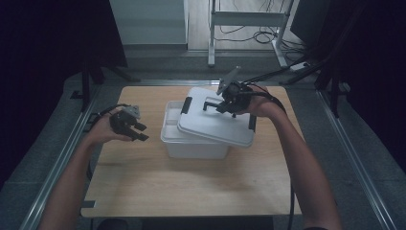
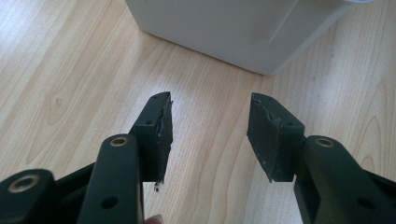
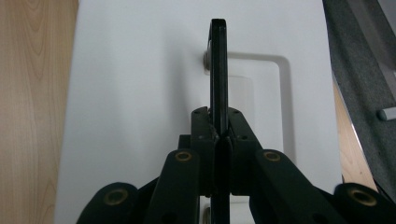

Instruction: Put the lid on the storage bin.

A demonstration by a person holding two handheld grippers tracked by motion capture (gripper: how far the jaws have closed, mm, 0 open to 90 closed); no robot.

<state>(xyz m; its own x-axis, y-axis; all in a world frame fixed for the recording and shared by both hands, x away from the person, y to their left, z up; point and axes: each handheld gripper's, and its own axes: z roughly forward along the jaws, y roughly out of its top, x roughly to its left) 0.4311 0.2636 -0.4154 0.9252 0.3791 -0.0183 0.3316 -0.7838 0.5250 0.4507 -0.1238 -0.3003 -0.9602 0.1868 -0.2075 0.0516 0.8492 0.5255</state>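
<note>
The right tool is clamped tight on the black handle of the white lid, jaws pinched right down on that thin bar. The lid sits skewed over the white box at mid-bench, overhanging toward three o'clock, with the box's nine o'clock side uncovered. The left tool waits at nine o'clock of the box, jaws parted about halfway, nothing between them, over bare bench. This looks like the lid-shifting step; next, I'd judge, the lid must be squared over the rim or carried clear. Count: one box, one lid, one handle, two black side clips.
</note>
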